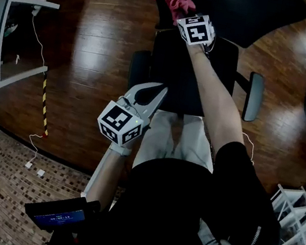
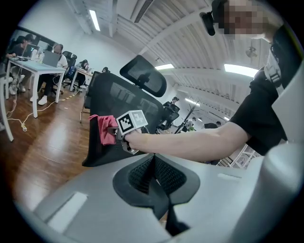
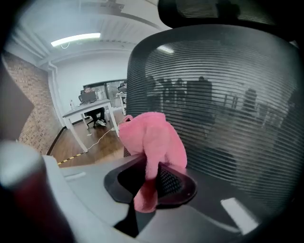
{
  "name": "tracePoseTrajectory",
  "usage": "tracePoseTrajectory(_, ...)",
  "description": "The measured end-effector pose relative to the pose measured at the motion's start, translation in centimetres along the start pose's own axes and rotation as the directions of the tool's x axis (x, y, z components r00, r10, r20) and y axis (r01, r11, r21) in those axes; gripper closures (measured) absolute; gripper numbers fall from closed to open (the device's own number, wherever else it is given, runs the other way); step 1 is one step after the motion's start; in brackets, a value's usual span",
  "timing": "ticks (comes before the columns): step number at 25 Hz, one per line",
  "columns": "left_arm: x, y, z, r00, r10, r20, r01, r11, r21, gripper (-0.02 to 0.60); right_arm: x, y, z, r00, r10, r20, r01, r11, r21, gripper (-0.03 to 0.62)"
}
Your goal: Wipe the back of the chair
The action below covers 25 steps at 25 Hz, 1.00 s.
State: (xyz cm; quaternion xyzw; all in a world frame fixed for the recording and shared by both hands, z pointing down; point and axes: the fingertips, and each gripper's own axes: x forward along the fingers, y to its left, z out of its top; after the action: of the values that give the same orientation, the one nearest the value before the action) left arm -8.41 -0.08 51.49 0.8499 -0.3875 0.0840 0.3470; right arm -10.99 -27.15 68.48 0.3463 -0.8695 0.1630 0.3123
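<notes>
The chair's mesh back (image 3: 228,104) stands just ahead of my right gripper (image 3: 151,178), which pinches a pink cloth (image 3: 152,137) by one bunched fold. I judge that dragging it over the mesh could pull it free. My left gripper (image 2: 154,173), pressed together on nothing, steadies nothing, so the chair may swivel away.

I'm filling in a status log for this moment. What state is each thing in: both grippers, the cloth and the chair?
Left gripper: jaws shut, nothing between them, held off the chair.
Right gripper: shut on the cloth, reached out to the chair back.
Cloth: pink, bunched up, pinched at its lower part, by the chair back's edge.
Chair: upright, nobody seated.
</notes>
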Motion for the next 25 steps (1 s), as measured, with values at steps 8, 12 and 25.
tracePoseTrajectory(8, 4.1, -3.5, -1.4, 0.999, -0.017, -0.034, 0.018, 1.000, 0.013, 0.588, -4.0, -6.8, -3.7, 0.999, -0.045, -0.001, 0.045, 0.999, 0.022, 0.553)
tracePoseTrajectory(12, 6.0, -5.3, -2.2, 0.999, -0.023, -0.043, 0.024, 1.000, 0.013, 0.588, -5.9, -10.0, -5.4, 0.997, -0.075, -0.006, 0.075, 0.996, 0.047, 0.553)
tracePoseTrajectory(25, 11.3, -10.6, -4.5, 0.995, -0.090, -0.047, 0.090, 0.996, 0.005, 0.588, -12.8, -22.5, -13.0, 0.973, -0.217, -0.082, 0.227, 0.962, 0.153, 0.553)
